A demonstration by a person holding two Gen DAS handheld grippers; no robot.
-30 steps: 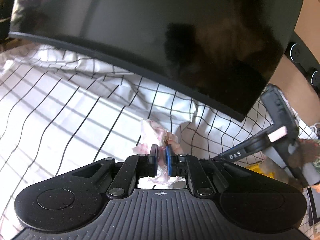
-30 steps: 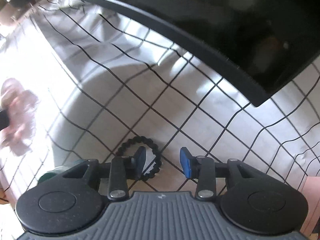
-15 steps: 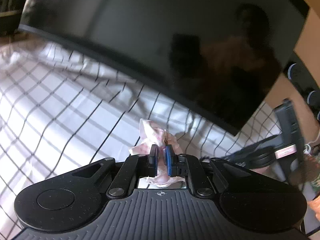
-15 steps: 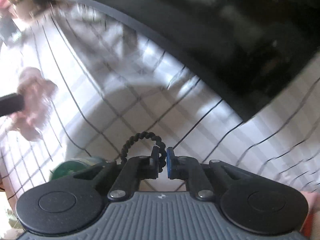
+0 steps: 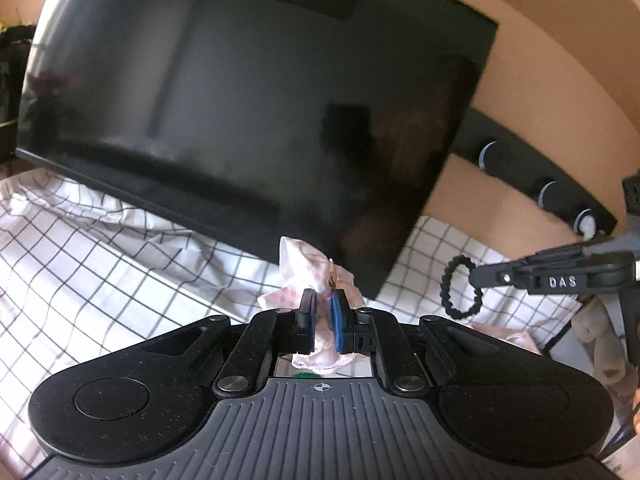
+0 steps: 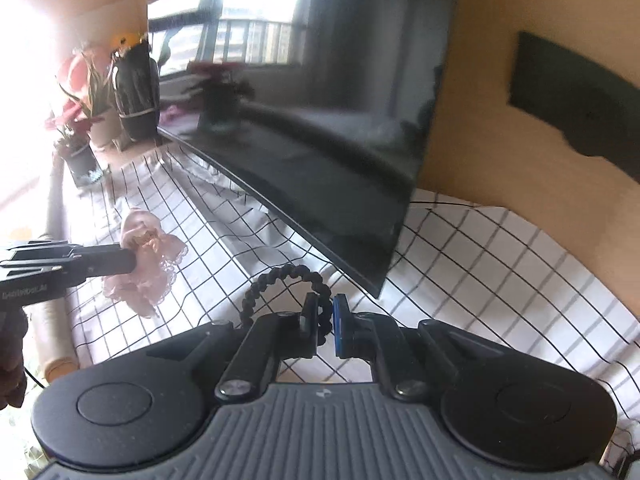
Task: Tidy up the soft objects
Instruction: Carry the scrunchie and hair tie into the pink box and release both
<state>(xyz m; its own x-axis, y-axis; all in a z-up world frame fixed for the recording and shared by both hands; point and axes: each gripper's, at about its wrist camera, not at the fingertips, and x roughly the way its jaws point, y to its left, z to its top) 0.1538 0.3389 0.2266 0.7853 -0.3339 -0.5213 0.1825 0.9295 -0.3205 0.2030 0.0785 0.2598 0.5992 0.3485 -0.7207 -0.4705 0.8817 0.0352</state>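
A pink frilly scrunchie (image 5: 316,276) is clamped between the closed jaws of the left gripper (image 5: 323,312), with fabric bunched up above the fingertips and a bit more hanging below them. It's held clear of the checked cloth (image 5: 100,280), just in front of the bottom edge of the big dark TV screen (image 5: 248,120). The gripper is pointed forward and tilted somewhat downward at the cloth and screen.

Over on the other side, a black hair tie (image 6: 288,292) is pinched by the right gripper (image 6: 326,320). The jaws are pretty much together on one side of the loop, and the rest of the ring is stuck out up and to the left of the fingers. It's lifted off the cloth too. This gripper is angled down more steeply, aimed at the lower corner of the screen.

In the left wrist view the right gripper can be seen coming in from the right edge, roughly level, with the hair tie dangling off its tip. In the right wrist view the left gripper is seen reaching in from the left edge, scrunchie at its end. The two are kept well apart, side by side over the cloth.

Some potted plants (image 6: 80,120) can be made out at the far left end by the bright window.
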